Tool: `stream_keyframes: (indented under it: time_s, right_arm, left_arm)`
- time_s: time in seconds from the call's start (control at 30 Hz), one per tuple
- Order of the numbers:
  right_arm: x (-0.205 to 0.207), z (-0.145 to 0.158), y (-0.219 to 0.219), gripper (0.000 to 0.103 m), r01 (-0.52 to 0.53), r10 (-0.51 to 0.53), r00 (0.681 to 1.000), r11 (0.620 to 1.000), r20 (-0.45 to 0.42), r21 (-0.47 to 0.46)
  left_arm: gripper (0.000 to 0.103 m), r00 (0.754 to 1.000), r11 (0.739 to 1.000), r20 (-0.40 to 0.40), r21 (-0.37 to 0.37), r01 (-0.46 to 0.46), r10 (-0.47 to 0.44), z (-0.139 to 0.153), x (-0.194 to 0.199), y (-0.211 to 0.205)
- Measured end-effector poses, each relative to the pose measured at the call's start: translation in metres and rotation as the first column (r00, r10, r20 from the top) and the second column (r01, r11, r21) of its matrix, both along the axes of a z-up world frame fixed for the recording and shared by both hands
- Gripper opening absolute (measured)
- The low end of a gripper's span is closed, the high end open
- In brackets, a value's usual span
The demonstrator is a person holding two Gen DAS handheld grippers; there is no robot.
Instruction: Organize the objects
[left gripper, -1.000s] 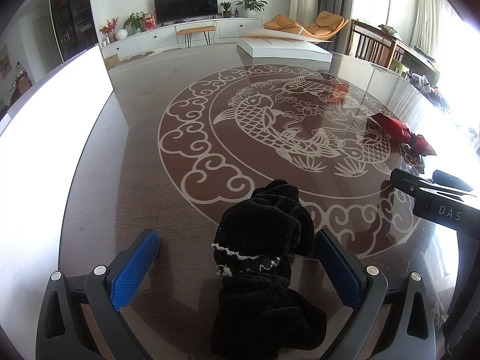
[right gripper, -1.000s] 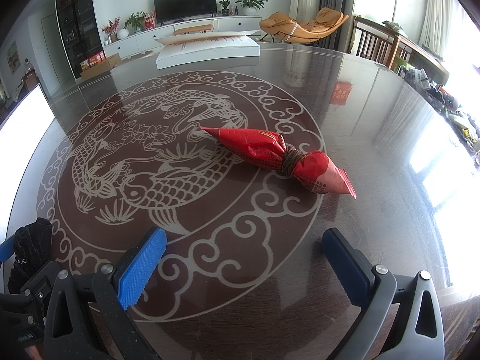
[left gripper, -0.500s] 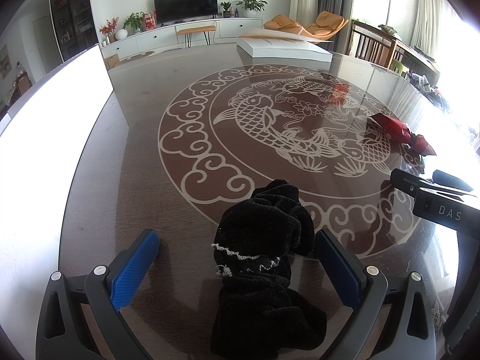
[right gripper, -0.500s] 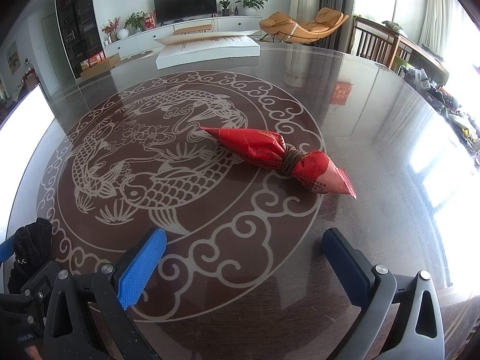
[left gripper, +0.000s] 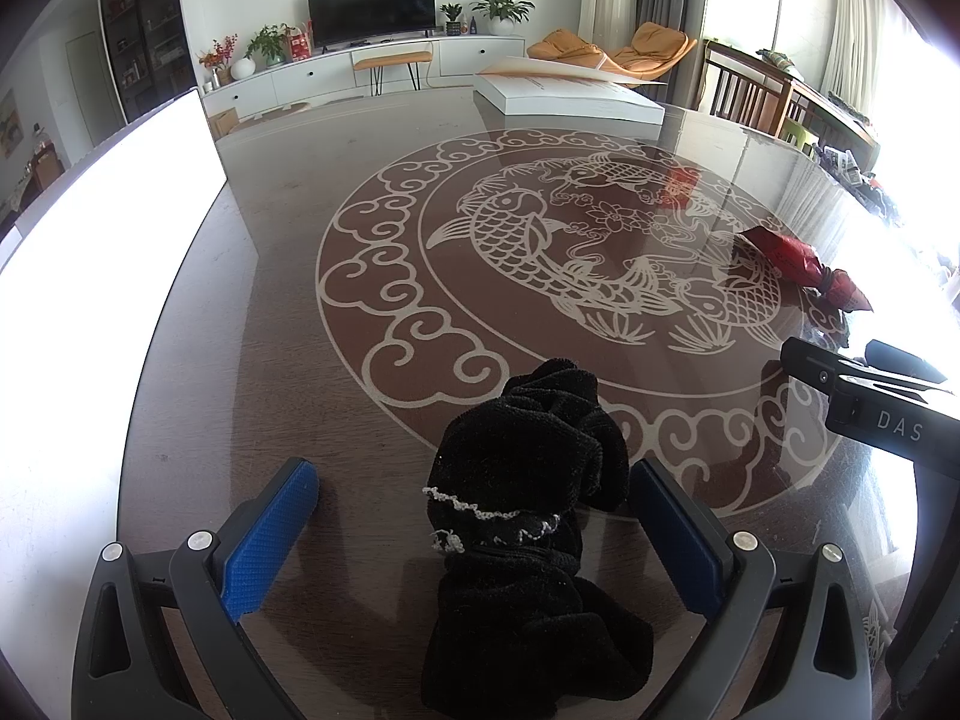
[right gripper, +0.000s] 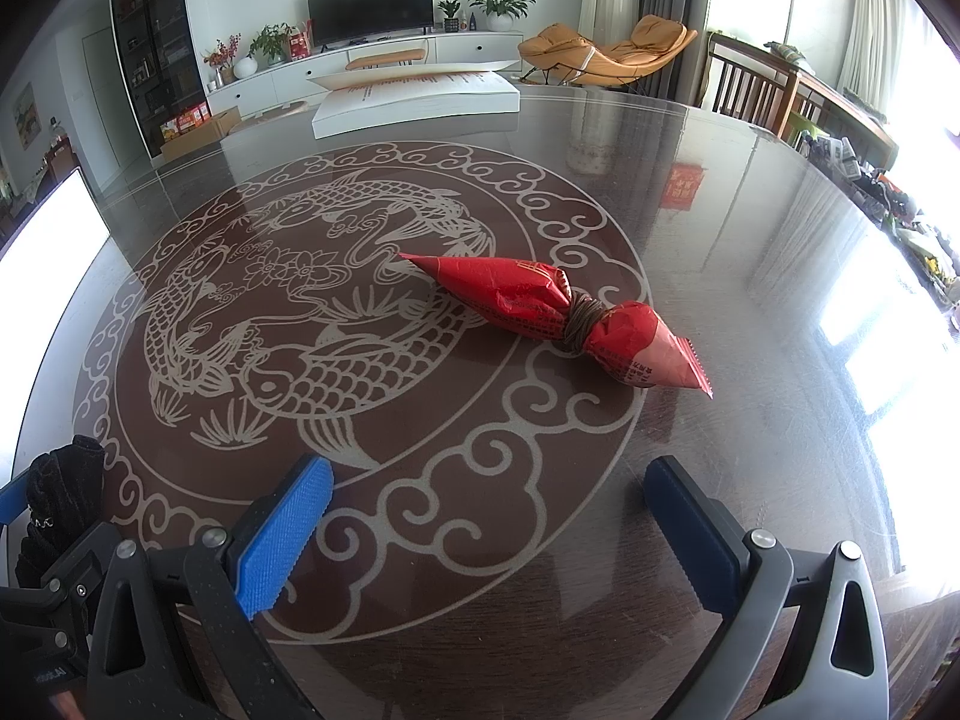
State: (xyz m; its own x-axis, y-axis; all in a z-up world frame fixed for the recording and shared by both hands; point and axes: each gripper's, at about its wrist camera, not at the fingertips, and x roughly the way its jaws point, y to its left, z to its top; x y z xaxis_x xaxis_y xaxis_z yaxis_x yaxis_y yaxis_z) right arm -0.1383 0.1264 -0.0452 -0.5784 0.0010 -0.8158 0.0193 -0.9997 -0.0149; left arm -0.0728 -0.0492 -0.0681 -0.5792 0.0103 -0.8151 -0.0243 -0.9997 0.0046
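Both tongs gape wide, left tongs (left gripper: 474,531) straddling the floppy black velvet cloth bundle (left gripper: 528,516), so closing could snag just one loose fold, while right tongs (right gripper: 489,519) sit well short of the red foil packet tied with brown cord (right gripper: 558,321).

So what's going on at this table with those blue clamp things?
A person is tidying a round table using a pair of hand-held tongs, one in each hand. The left tongs are open around a crumpled black cloth lying on the glass, not yet squeezing it. The right tongs are open and empty, pointing toward a red wrapped packet tied in the middle, which lies further out on the fish pattern. A white box sits at the far edge.
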Motion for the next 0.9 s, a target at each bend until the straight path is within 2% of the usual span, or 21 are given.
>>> stream_keyframes:
  time_s: [0.9]
  right_arm:
    - [-0.0002, -0.0002, -0.0001, 0.103, 0.000, 0.000, 1.000, 1.000, 0.000, 0.000]
  left_arm:
    - [0.103, 1.000, 1.000, 0.000, 0.000, 0.000, 0.000, 0.0001, 0.0001, 0.0000]
